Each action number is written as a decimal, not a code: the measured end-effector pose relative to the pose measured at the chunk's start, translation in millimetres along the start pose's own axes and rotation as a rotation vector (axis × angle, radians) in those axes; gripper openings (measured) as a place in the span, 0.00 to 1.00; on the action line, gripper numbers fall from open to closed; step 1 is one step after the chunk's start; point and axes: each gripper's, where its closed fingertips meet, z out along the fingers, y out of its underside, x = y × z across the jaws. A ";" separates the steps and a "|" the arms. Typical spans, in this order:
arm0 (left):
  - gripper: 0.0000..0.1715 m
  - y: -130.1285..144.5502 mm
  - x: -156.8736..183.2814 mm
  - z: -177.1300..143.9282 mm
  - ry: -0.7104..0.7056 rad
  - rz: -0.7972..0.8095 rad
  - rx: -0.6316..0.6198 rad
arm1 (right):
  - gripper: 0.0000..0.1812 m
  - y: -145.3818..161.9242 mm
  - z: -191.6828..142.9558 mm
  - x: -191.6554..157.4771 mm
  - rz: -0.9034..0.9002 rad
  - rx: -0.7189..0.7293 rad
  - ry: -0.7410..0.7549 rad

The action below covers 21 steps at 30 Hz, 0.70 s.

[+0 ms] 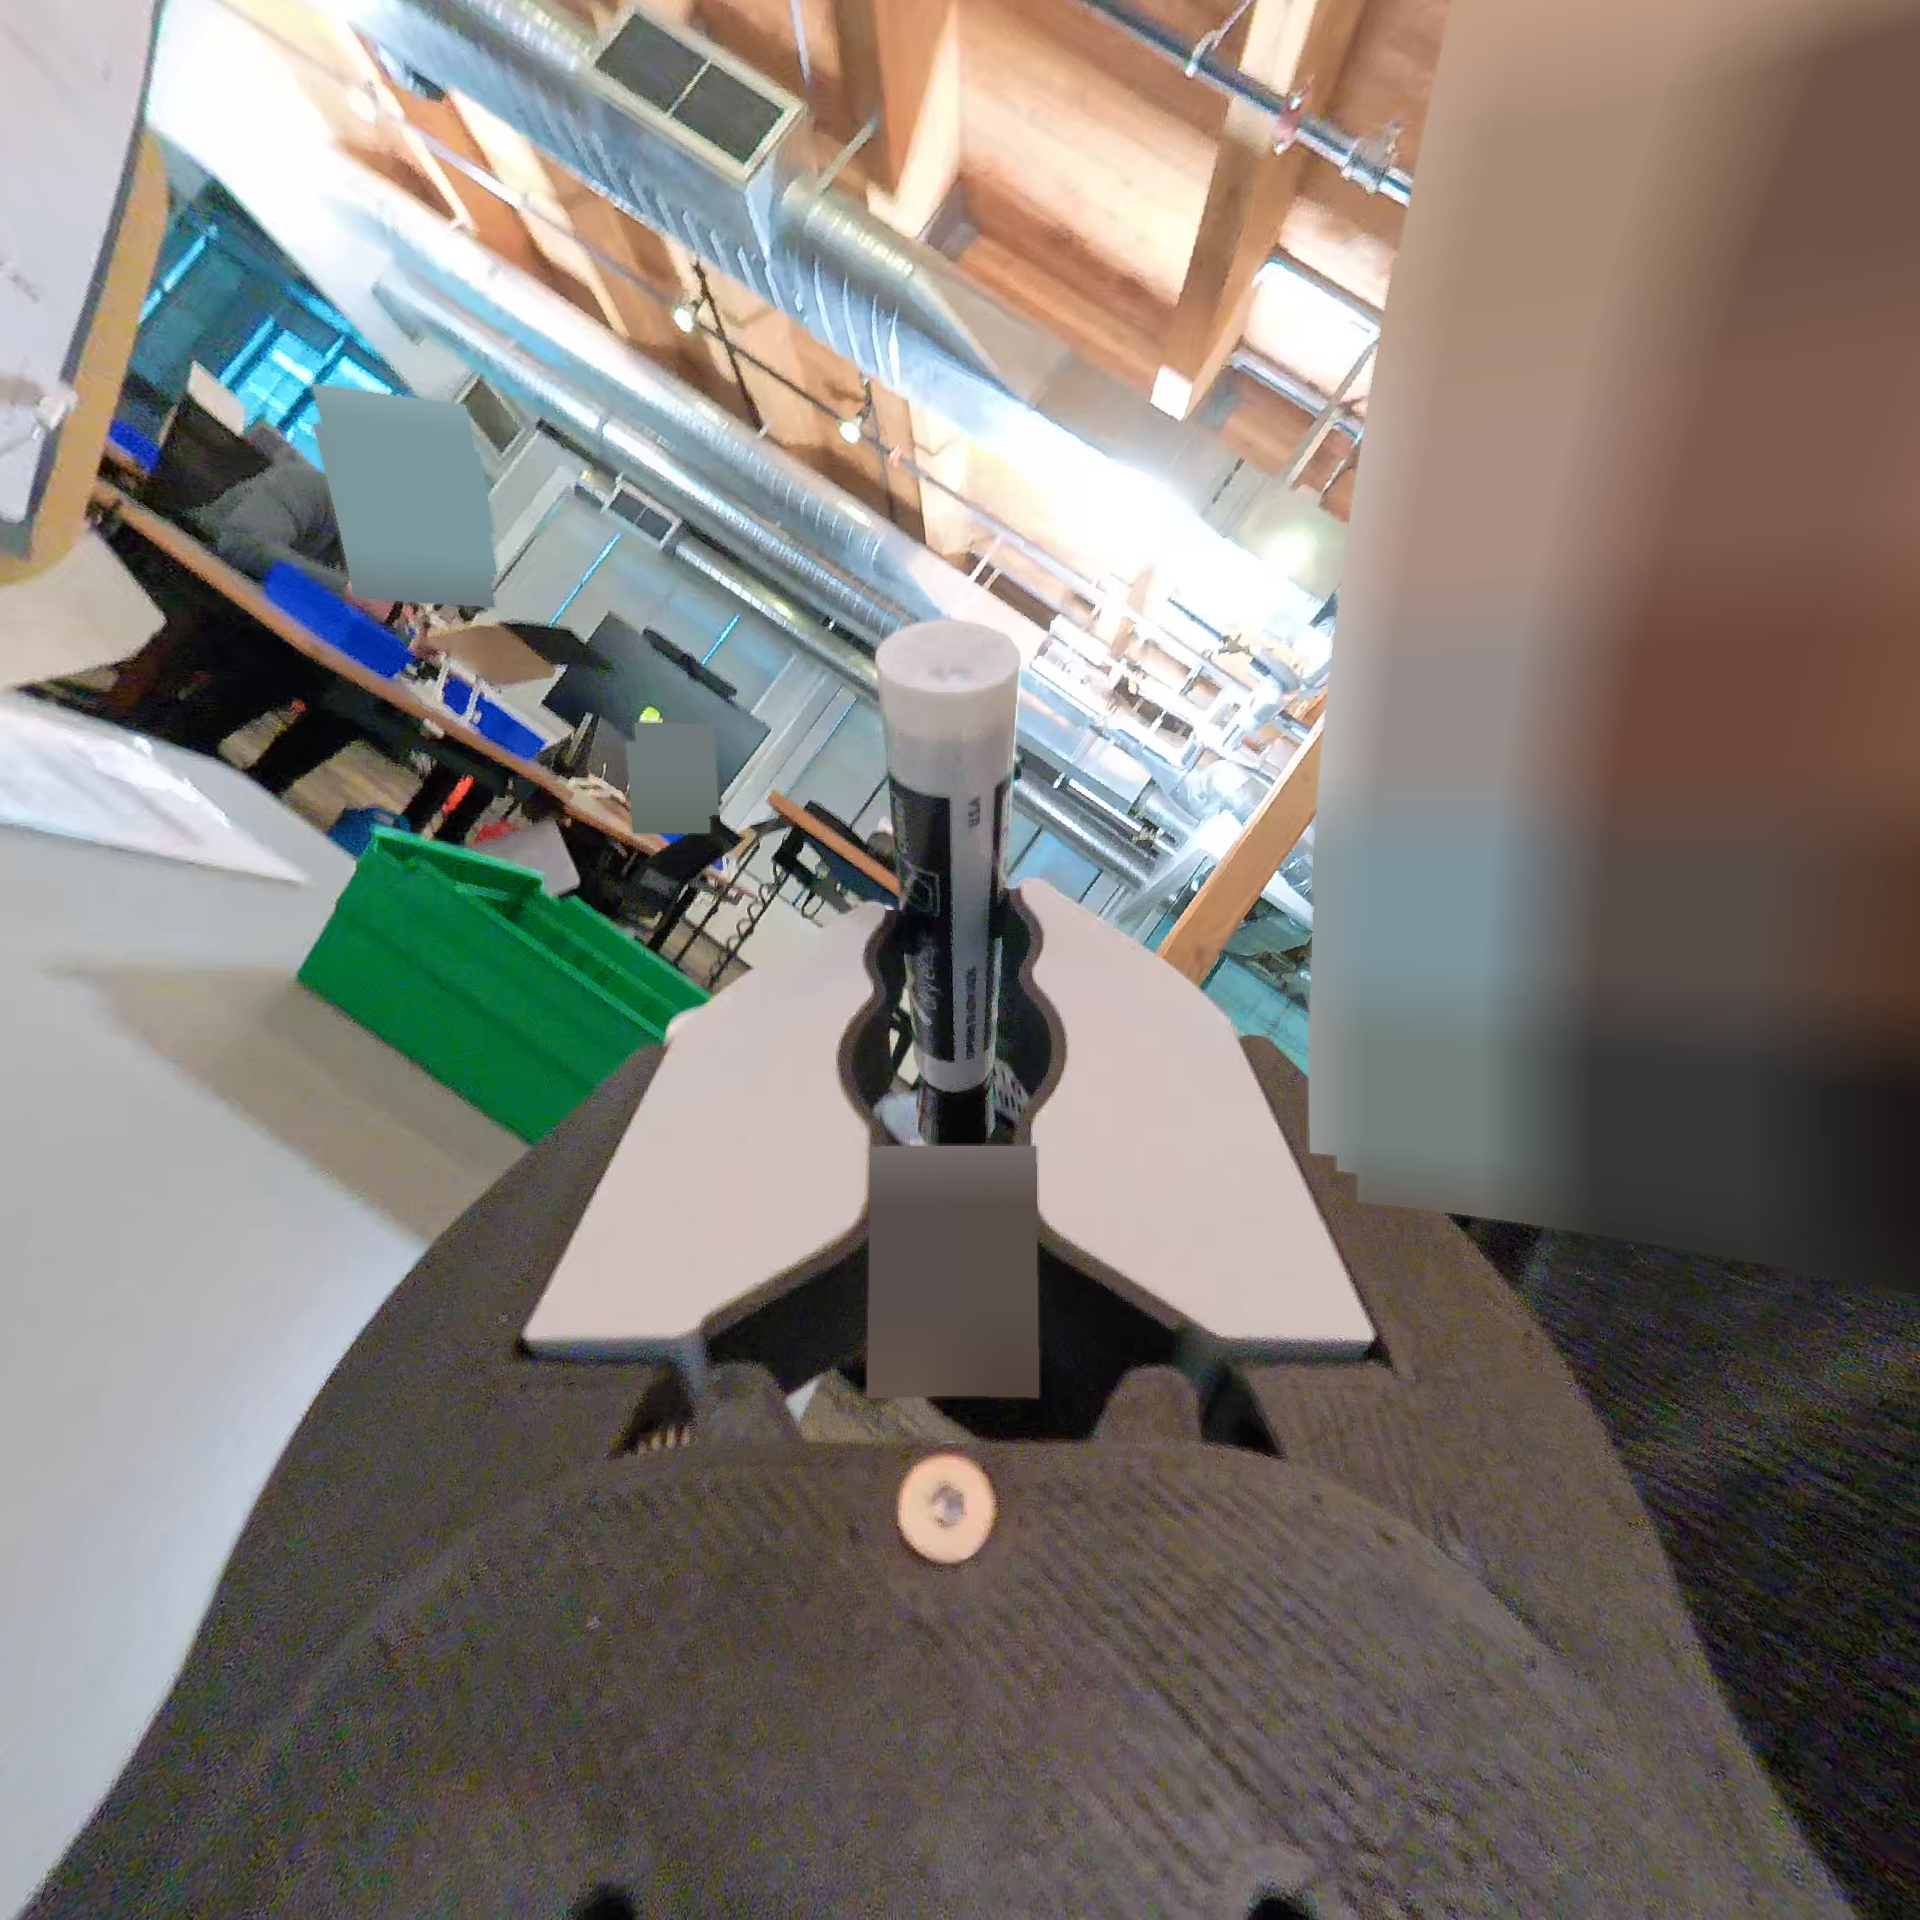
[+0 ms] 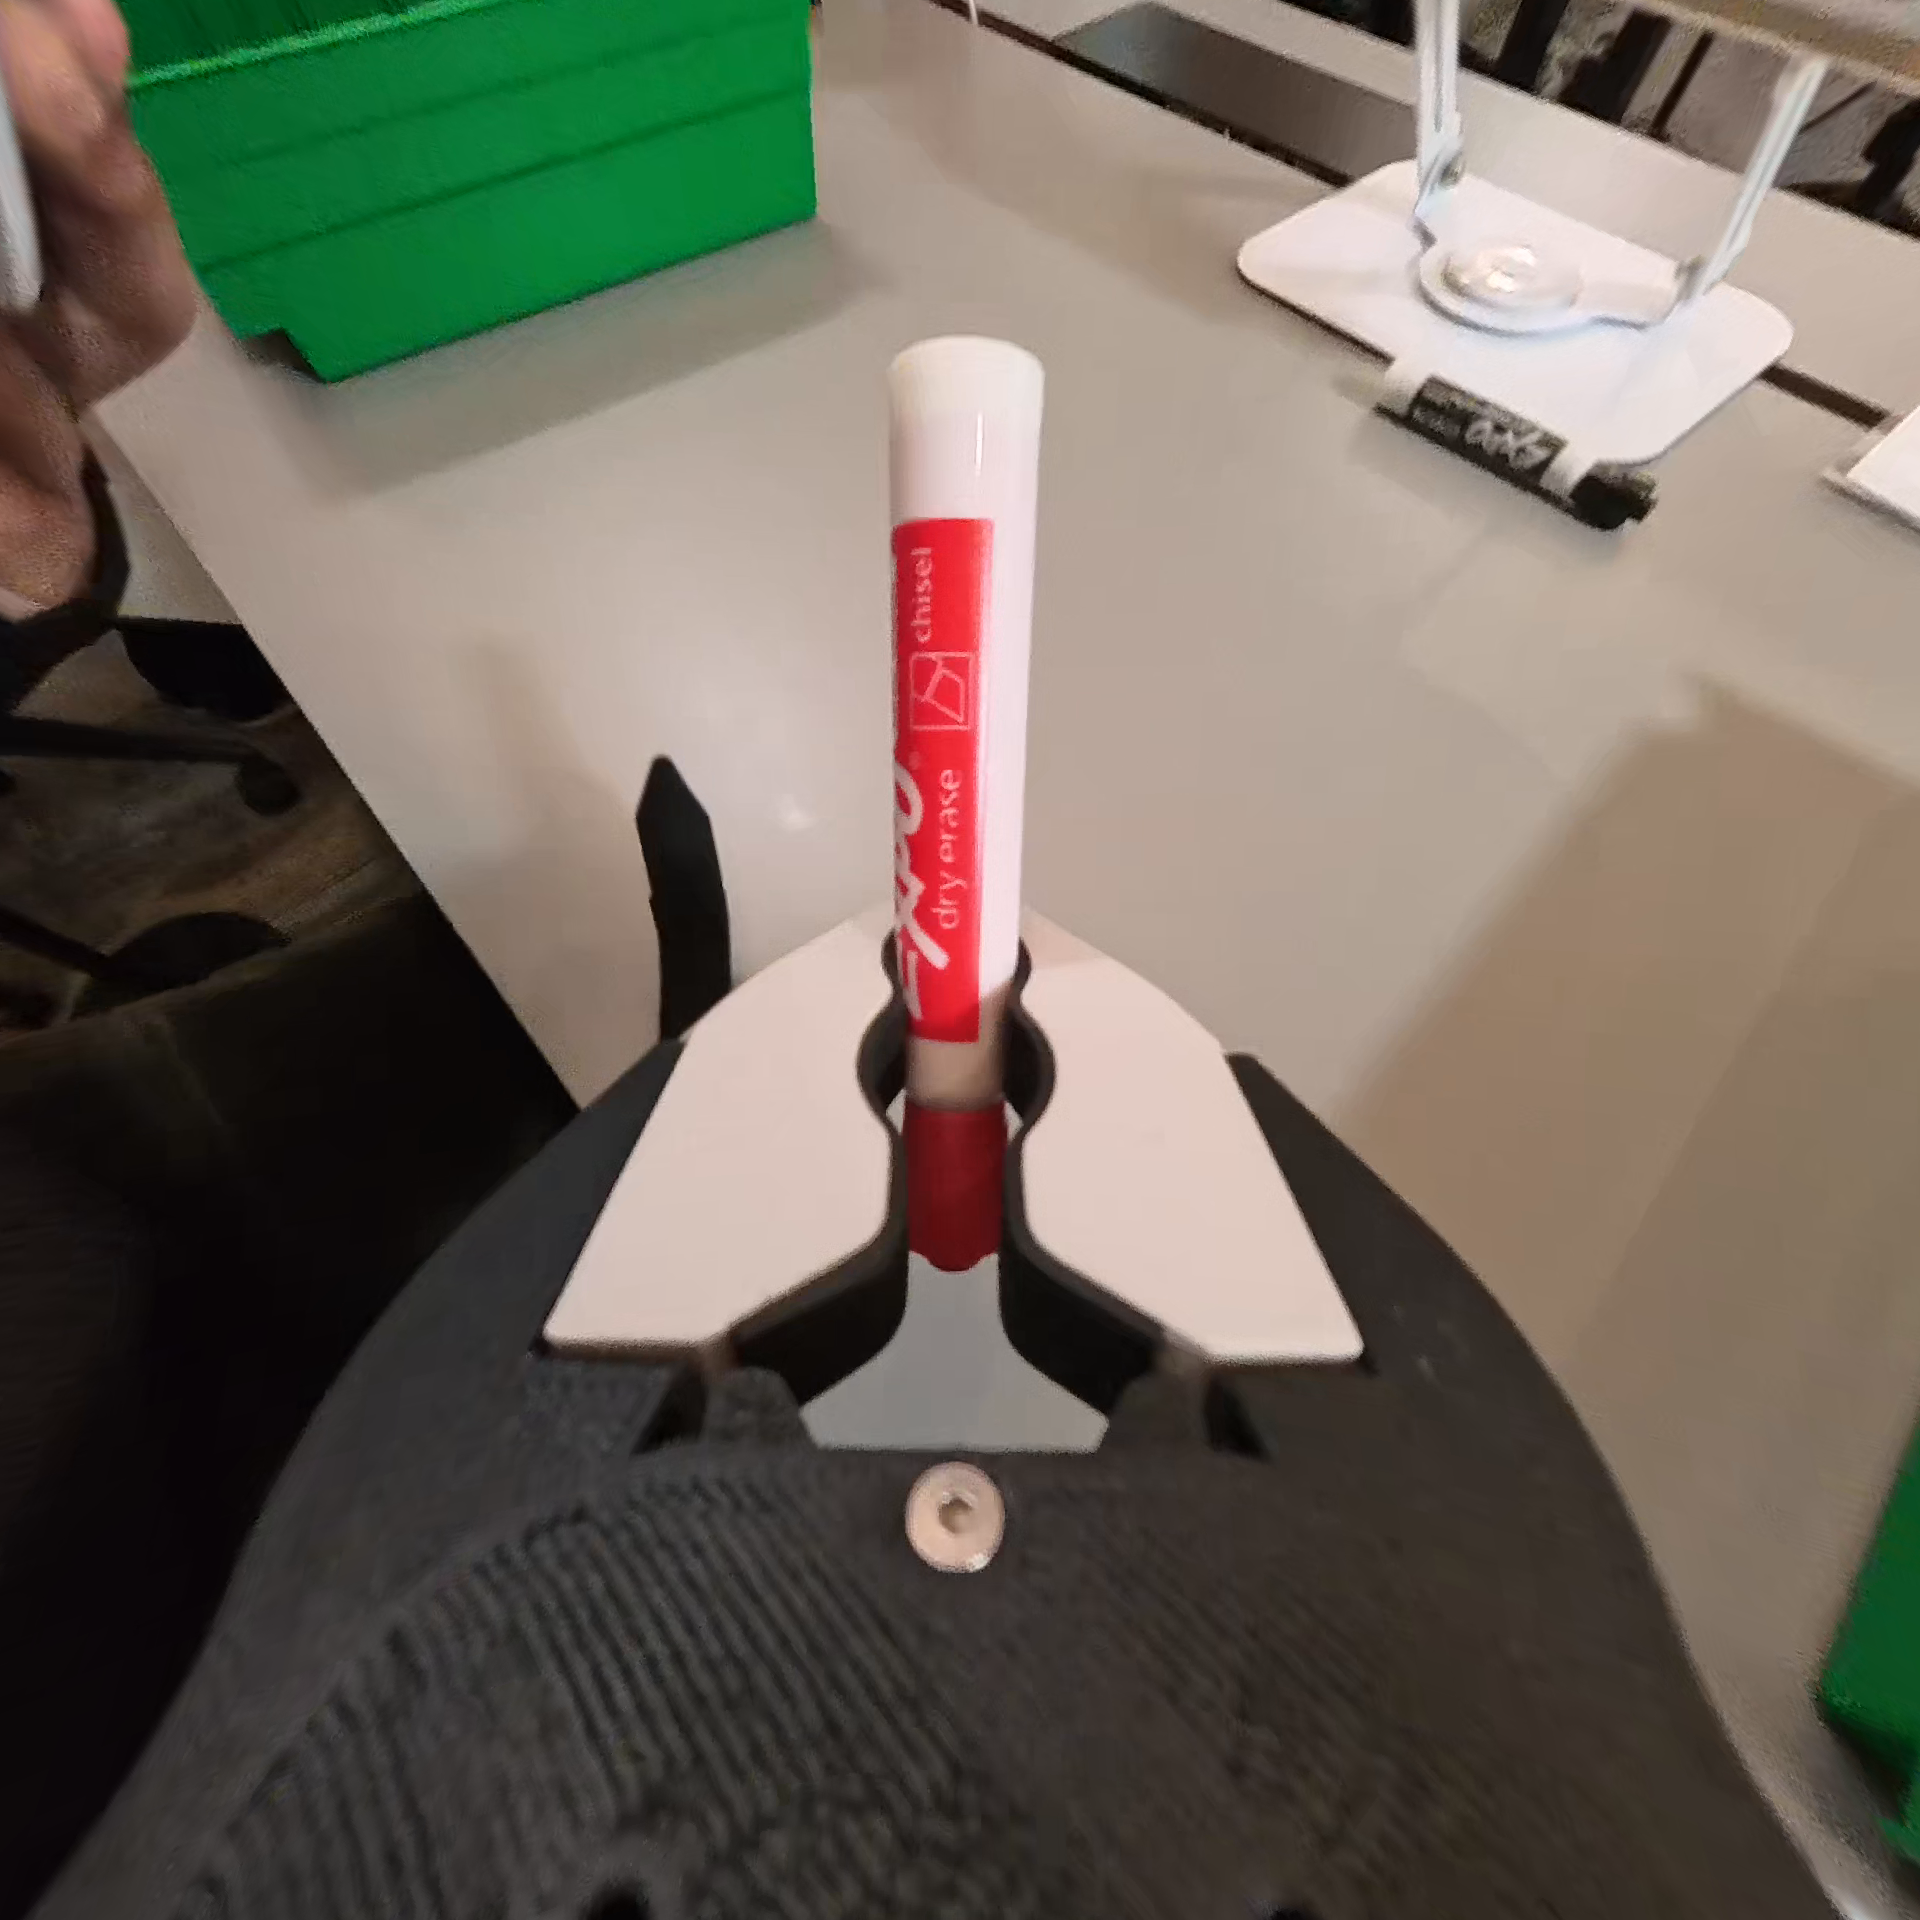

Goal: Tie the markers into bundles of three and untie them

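The left gripper (image 1: 951, 935) is tilted up toward the ceiling, its jaws closed on a black marker (image 1: 948, 831) that stands out forward along the fingers, white butt end farthest from the camera. The marker's lower part sinks into the notch between the pale finger plates, and a grey masking patch covers whatever lies behind that, so its cap end cannot be seen. A second dark shape sits low in the same notch beside the marker, but it is too hidden to say what it is. A large blurred patch fills the right side of this view. To the left, the grey table (image 1: 156, 1195) and a green bin (image 1: 468, 966) show only in part. The right gripper (image 2: 954, 977) points down over the same table (image 2: 1247, 779), jaws closed narrowly on a red marker (image 2: 961, 675): the barrel passes through the notch at the fingertips and the red cap (dark, and partly shaded by the plates) sits farther back in the slot between them. The marker stands clear of the tabletop as far as the view shows. Another black marker (image 2: 1517, 462) lies flat on the table well apart, at the upper right, one end tucked under the edge of a white stand base (image 2: 1351, 260) whose upper part is cut off by the frame. A green bin (image 2: 468, 177) sits at the upper left, cropped at the top, and a blurred hand (image 2: 62, 208) intrudes at the left edge. A green edge (image 2: 1881, 1662) at the lower right is too cropped to identify.
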 end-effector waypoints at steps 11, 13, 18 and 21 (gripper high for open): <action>0.11 48.8 -38.5 19.7 -0.065 -0.017 -0.094 | 0.08 -0.6 37.4 -47.7 -0.058 -0.004 -0.125; 0.11 50.6 -42.1 14.9 -0.077 -0.030 -0.099 | 0.08 0.2 35.7 -52.0 -0.064 -0.004 -0.125; 0.11 60.5 -37.3 13.3 -0.119 0.044 -0.143 | 0.08 6.6 40.8 -62.6 -0.161 -0.055 -0.079; 0.11 68.7 -35.6 15.2 -0.122 0.116 -0.202 | 0.08 3.1 42.8 -65.2 -0.137 -0.044 -0.095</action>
